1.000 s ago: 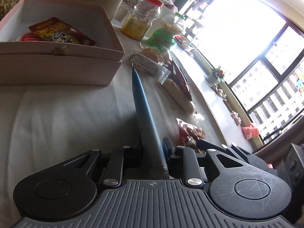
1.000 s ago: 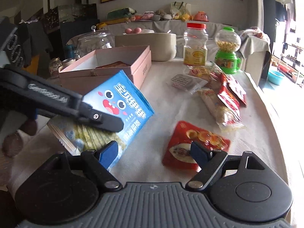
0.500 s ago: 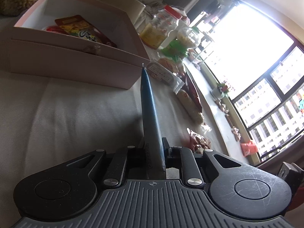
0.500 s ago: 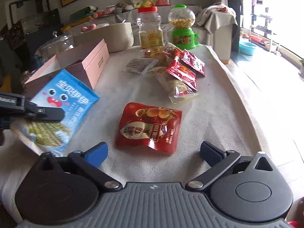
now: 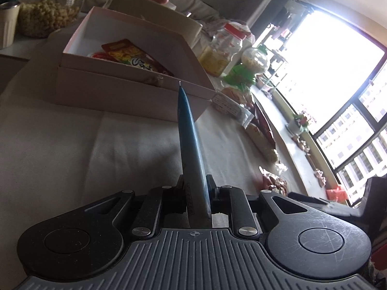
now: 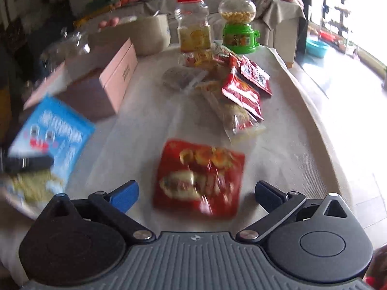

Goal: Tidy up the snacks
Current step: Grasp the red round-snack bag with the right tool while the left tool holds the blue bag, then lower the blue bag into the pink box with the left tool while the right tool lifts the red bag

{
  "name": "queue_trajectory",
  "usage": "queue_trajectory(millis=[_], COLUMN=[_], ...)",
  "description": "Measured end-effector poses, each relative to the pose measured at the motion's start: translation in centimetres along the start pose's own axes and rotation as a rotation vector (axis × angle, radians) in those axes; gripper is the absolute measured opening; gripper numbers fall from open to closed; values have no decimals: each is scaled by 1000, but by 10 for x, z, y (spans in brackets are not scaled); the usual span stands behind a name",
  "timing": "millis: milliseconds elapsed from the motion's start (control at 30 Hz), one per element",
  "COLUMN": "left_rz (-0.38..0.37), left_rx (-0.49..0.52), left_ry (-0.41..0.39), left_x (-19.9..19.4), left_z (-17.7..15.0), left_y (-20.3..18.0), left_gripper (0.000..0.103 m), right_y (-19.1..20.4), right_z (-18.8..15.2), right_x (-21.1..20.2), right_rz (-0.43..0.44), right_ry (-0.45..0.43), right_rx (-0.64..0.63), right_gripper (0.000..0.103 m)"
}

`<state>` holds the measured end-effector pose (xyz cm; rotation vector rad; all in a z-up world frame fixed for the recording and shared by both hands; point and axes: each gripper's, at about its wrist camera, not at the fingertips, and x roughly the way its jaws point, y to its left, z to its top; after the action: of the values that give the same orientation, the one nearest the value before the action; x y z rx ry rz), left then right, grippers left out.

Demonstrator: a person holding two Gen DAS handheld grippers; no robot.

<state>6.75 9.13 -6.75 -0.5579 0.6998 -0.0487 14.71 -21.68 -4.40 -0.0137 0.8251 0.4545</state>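
Observation:
My left gripper [image 5: 196,188] is shut on a blue snack bag [image 5: 191,142], seen edge-on and pointing at the open pink box [image 5: 135,91], which holds red and yellow packets [image 5: 131,59]. In the right wrist view the same blue bag [image 6: 52,135] hangs at the left, near the box [image 6: 101,84]. My right gripper [image 6: 196,192] is open and empty, low over a red snack packet [image 6: 198,176] lying on the white cloth. More packets [image 6: 238,96] lie in a pile further back.
A red-lidded jar [image 6: 193,24] and a green candy dispenser [image 6: 238,21] stand at the far end. A beige tub [image 6: 151,33] and a glass jar [image 5: 52,7] sit behind the box. The table's right edge [image 6: 321,125] drops toward the floor.
My left gripper has carried the blue bag closer to the pink box. My right gripper has moved forward over the red packet, which now lies between its open fingers.

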Motion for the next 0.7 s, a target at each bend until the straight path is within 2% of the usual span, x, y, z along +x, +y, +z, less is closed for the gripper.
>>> queue_trajectory(millis=[67,100,133,267,467,633,700], left_rz=[-1,-3,-9,-21,-38,-76,-113], left_rx=[-4,-4,-3,24,65,74,69], left_ry=[1,1,0,-5,-30,-78,-114], left_x=[-1,-3,-5,-13,-32,-59,-74], left_z=[-1,-1,-2,-5,-12,-11,0], left_y=[2,3,4,-2,-14,-21,-25], left_gripper=[19,19,19,18,18,18,18], right_y=[8,14,20,31,43,54,62], right_z=[2,2,1,-6,-4,10,30], right_x=[3,4,4,-12,-42,-80,-97], right_rz=[-47,-72,-87,-10,34,85,112], right_ry=[-8,-7,-8,2,-47,-140,-195], right_rx=[-29,-69,-115,-184,-232,-262,-284], right_gripper=[92,83,79,79,79,79,79])
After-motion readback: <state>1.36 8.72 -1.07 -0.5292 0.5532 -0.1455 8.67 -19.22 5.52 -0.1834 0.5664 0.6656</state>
